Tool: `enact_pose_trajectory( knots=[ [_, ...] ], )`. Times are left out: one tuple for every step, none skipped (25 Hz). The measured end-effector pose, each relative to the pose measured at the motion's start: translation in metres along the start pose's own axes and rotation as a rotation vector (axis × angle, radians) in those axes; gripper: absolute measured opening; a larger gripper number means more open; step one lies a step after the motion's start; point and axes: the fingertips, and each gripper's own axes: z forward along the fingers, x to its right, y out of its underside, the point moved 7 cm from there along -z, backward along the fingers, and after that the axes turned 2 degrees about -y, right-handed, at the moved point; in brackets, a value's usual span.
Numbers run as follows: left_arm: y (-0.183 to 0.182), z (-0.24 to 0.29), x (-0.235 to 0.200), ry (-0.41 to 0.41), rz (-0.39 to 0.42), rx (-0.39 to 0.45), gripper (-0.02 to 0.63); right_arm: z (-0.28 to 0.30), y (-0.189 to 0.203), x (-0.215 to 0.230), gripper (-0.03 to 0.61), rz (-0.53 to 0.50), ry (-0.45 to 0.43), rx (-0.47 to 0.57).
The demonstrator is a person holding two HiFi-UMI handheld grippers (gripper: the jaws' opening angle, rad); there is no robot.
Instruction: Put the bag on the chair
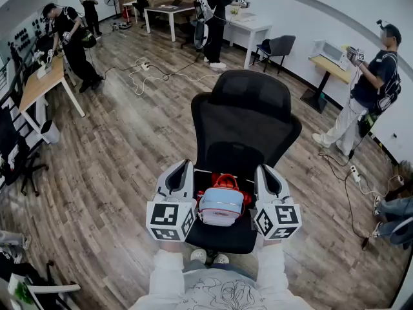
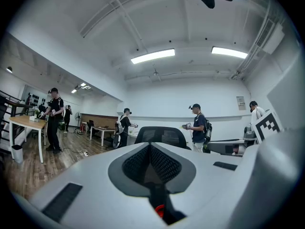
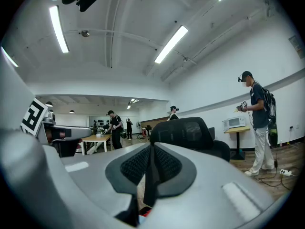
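Note:
A black office chair [image 1: 245, 118] stands right in front of me. The bag [image 1: 221, 206], pale blue and pink with a red handle, is low over the seat [image 1: 222, 239] between both grippers. My left gripper [image 1: 182, 176] is beside the bag's left side, jaws shut [image 2: 150, 163]; a red bit of the bag [image 2: 159, 210] shows below them. My right gripper [image 1: 268, 179] is at the bag's right side, jaws shut [image 3: 152, 168] on a dark strap that runs down between the pads. The chair back [image 3: 183, 130] rises beyond them. Whether the bag rests on the seat I cannot tell.
Several people stand around the room, one close at the right [image 1: 371, 82]. Cables and a power strip [image 1: 353, 172] lie on the wood floor to the right, more cables [image 1: 151, 70] behind the chair. A wooden desk [image 1: 39, 86] is at the left, a second chair [image 1: 279, 46] at the back.

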Motion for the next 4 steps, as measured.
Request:
enact_pose_trajectory(
  knots=[
    [0.0006, -0.0005, -0.0001, 0.002, 0.000, 0.001, 0.008, 0.0001, 0.0009, -0.0016, 0.034, 0.000, -0.001, 0.000],
    [0.0013, -0.0011, -0.0004, 0.004, -0.001, 0.001, 0.008, 0.0001, 0.0017, -0.0030, 0.034, -0.001, -0.002, 0.000],
    [0.0020, -0.0017, -0.0009, 0.006, -0.001, 0.001, 0.008, 0.0001, 0.0025, -0.0044, 0.034, -0.001, -0.003, 0.000],
    [0.0026, -0.0024, -0.0014, 0.008, -0.001, 0.002, 0.008, 0.0000, 0.0032, -0.0056, 0.034, -0.001, -0.003, -0.001]
  ],
)
